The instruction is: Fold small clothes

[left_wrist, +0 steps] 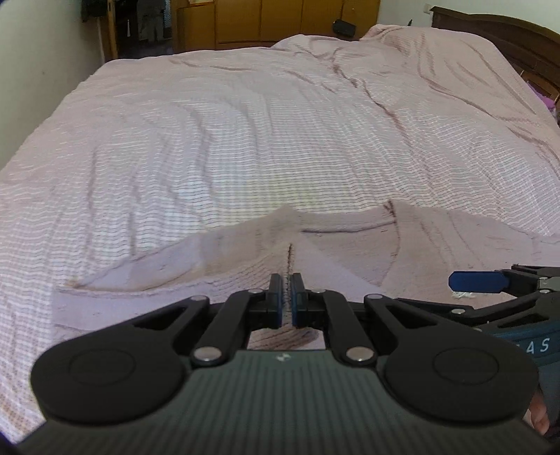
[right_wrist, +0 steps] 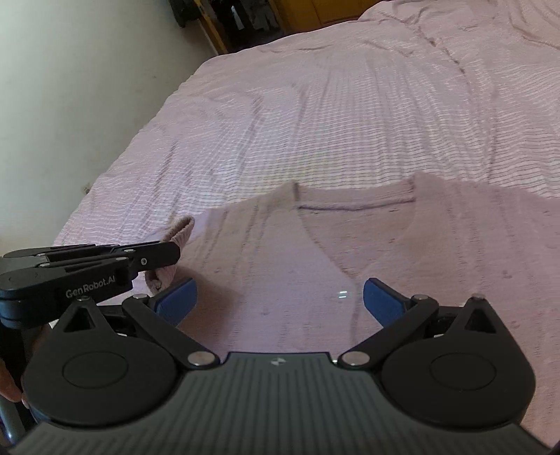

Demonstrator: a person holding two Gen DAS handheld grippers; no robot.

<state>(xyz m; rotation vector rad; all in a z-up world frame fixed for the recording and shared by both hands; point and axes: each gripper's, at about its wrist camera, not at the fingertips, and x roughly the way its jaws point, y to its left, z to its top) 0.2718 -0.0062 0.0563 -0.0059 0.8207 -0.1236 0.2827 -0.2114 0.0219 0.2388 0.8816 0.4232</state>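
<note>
A pale pink knitted cardigan (right_wrist: pixel 315 245) lies flat on the bed with its V-neck toward the far side. It also shows in the left wrist view (left_wrist: pixel 350 252). My left gripper (left_wrist: pixel 288 297) is shut on a sleeve (right_wrist: pixel 175 238) of the cardigan and lifts it off the bed. From the right wrist view the left gripper (right_wrist: pixel 164 259) holds the ribbed cuff at the cardigan's left side. My right gripper (right_wrist: pixel 278 297) is open and empty just above the cardigan's front. One blue finger (left_wrist: pixel 476 281) of it shows in the left wrist view.
The bed is covered by a pink ribbed bedspread (left_wrist: pixel 245 140) with wrinkles. A dark wooden headboard (left_wrist: pixel 507 38) stands at the far right. Yellow-brown cupboards (left_wrist: pixel 280 21) stand beyond the bed. A white wall (right_wrist: pixel 70 105) runs along the bed's left side.
</note>
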